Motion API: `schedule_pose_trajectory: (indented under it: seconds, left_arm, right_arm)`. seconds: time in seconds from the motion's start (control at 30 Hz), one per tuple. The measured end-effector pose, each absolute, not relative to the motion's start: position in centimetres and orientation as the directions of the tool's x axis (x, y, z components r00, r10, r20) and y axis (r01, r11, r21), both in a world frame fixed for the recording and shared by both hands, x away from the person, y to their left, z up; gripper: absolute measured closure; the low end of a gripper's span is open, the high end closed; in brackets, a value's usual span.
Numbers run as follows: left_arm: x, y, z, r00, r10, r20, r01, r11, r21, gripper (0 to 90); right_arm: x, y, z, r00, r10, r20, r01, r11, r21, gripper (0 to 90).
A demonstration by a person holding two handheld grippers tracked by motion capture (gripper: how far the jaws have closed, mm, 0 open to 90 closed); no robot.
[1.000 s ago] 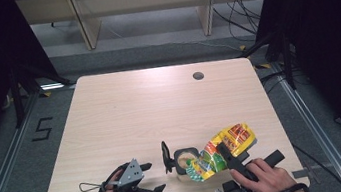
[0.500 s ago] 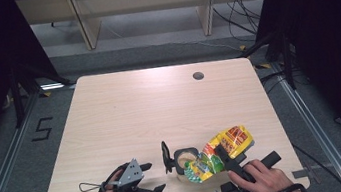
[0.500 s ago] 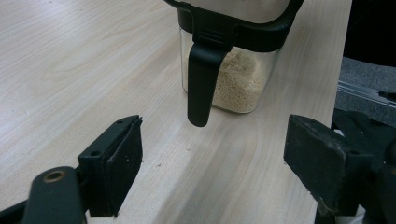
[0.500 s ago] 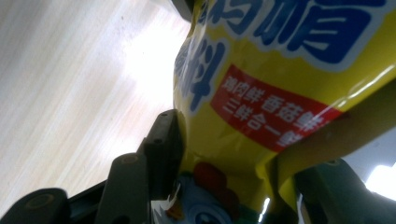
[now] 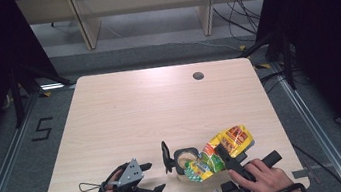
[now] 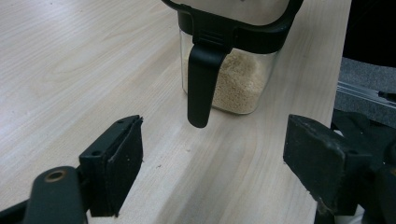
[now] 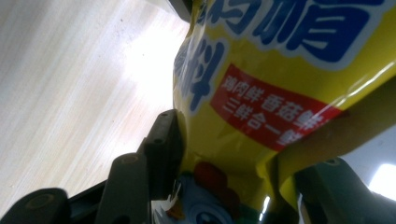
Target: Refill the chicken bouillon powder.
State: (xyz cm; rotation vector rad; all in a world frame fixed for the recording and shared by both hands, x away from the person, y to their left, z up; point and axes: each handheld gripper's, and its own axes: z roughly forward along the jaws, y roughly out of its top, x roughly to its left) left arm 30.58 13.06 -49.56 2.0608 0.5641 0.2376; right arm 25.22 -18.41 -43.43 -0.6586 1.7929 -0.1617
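The pale wood-grain desk [image 5: 126, 117] with rounded corners has a small round dark hole [image 5: 198, 76] near its far right edge. At the near edge, right of the middle, a bright yellow crinkled plastic seasoning bag [image 5: 219, 152] with blue lettering, a red label and green print is tilted over the open mouth of a clear square plastic container [image 5: 186, 160] with a black rim. Pale fine granules lie in the container, and its black flip lid [image 5: 166, 156] stands open on its left side. In the left tool's view a black tab hangs down the container's front wall. The right tool [image 5: 223, 155] is pinching the yellow bag, its black pads pressed into the foil on both sides. The left tool [image 5: 152, 178] rests low by the near edge, left of the container and apart from it, its pads spread wide with only bare desk between them.
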Motion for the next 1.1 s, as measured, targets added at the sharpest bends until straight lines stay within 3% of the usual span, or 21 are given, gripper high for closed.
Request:
schedule_pose_trajectory:
  seconds: [0.17,0.47,0.73,0.83,1.0,1.03,1.1]
  left_arm:
    - [30.6,13.0,-49.6,0.873,0.484,-0.053,0.294,-0.437,0.85,19.6]
    - [30.6,13.1,-49.5,0.876,0.48,-0.04,0.284,-0.448,0.847,19.6]
    - [30.6,13.1,-49.5,0.876,0.48,-0.044,0.287,-0.447,0.847,19.6]
    - [30.6,13.1,-49.5,0.879,0.475,-0.041,0.285,-0.455,0.844,19.6]
    - [30.6,13.0,-49.5,0.88,0.472,-0.047,0.29,-0.457,0.841,19.6]
    - [30.6,13.0,-49.5,0.879,0.475,-0.038,0.283,-0.456,0.844,19.6]
    - [30.6,13.0,-49.6,0.878,0.476,-0.048,0.289,-0.448,0.846,19.6]
  right_arm:
    - [25.6,-18.6,-43.0,-0.182,-0.519,-0.835,-0.366,0.824,-0.432,52.4]
    - [27.0,-20.2,-43.7,-0.274,-0.362,-0.891,-0.379,0.892,-0.246,52.8]
    - [27.1,-20.7,-43.4,-0.335,-0.32,-0.886,-0.357,0.914,-0.195,54.8]
    - [27.6,-20.5,-43.4,-0.384,-0.267,-0.884,-0.358,0.925,-0.124,55.9]
    - [28.4,-21.0,-44.3,-0.469,-0.122,-0.875,-0.27,0.963,0.01,58.2]
    - [28.8,-21.1,-44.0,-0.448,-0.167,-0.878,-0.312,0.95,-0.022,58.7]
    - [29.0,-21.6,-44.4,-0.489,-0.089,-0.868,-0.278,0.959,0.058,59.2]
